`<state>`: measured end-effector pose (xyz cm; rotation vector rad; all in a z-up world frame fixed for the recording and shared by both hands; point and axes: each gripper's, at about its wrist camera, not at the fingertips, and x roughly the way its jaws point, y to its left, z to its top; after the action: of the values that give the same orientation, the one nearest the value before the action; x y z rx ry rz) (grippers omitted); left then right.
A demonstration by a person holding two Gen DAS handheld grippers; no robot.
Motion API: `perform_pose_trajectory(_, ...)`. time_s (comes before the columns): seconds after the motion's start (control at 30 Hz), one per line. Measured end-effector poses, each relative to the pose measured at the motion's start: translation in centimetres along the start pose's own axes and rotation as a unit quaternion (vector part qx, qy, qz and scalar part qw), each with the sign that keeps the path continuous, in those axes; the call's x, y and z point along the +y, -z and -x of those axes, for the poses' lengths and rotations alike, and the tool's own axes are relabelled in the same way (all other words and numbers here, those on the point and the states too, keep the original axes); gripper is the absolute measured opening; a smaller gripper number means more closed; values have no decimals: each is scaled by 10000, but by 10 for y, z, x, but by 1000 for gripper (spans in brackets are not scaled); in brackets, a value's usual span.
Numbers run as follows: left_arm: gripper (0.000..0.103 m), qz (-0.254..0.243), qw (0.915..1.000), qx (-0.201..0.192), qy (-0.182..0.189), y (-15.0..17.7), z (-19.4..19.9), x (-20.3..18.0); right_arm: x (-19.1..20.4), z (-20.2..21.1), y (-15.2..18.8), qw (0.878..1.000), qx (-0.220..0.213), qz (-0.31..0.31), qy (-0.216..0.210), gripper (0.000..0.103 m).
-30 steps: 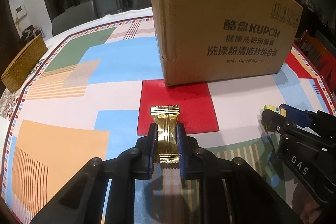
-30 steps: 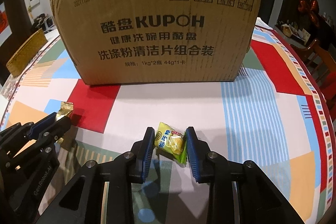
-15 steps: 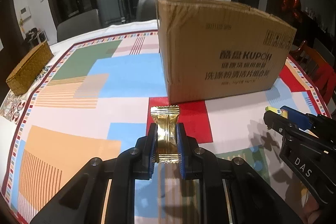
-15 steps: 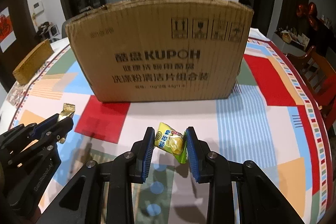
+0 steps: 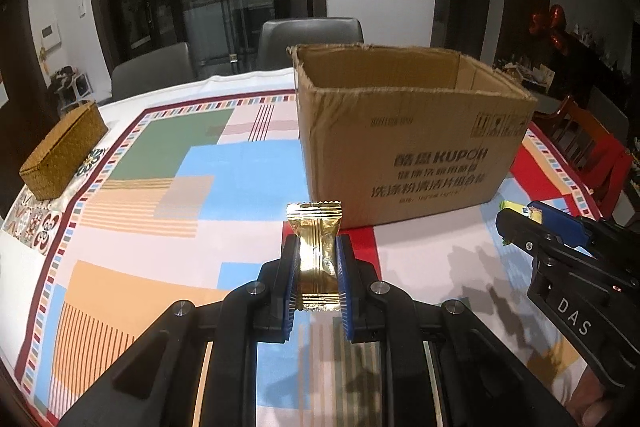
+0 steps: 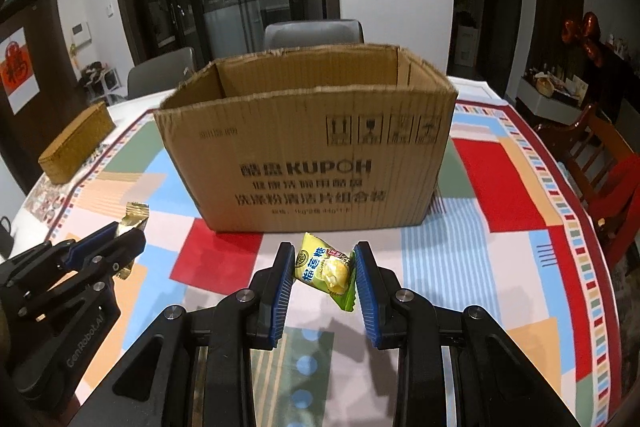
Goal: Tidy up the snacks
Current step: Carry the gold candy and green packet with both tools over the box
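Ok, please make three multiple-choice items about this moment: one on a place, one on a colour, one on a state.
1. Where is the woven basket?
A. at the table's left edge
B. inside the cardboard box
C. on a chair

2. What colour is the wrapper in the left gripper?
A. red
B. gold
C. white

3. The cardboard box is:
A. taped shut
B. open at the top
C. lying on its side

Answers:
1 A, it sits far left of the box.
2 B, the gold candy is clamped between the fingers.
3 B, its inner walls show.
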<state>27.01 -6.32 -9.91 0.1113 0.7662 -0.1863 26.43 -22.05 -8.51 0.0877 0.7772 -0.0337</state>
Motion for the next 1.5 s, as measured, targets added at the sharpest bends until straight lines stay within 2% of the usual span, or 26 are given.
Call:
perform_pose_trajectory(0.87,19,-64,9985,-517,168,-56,32,-5,-4,48,-50,9972,-742,112,35,32)
perform_pose_trajectory(1.5,19,-147,9957,-858,313,-117,31,-8,-7,51,-98,9932,-1124,262,141,32)
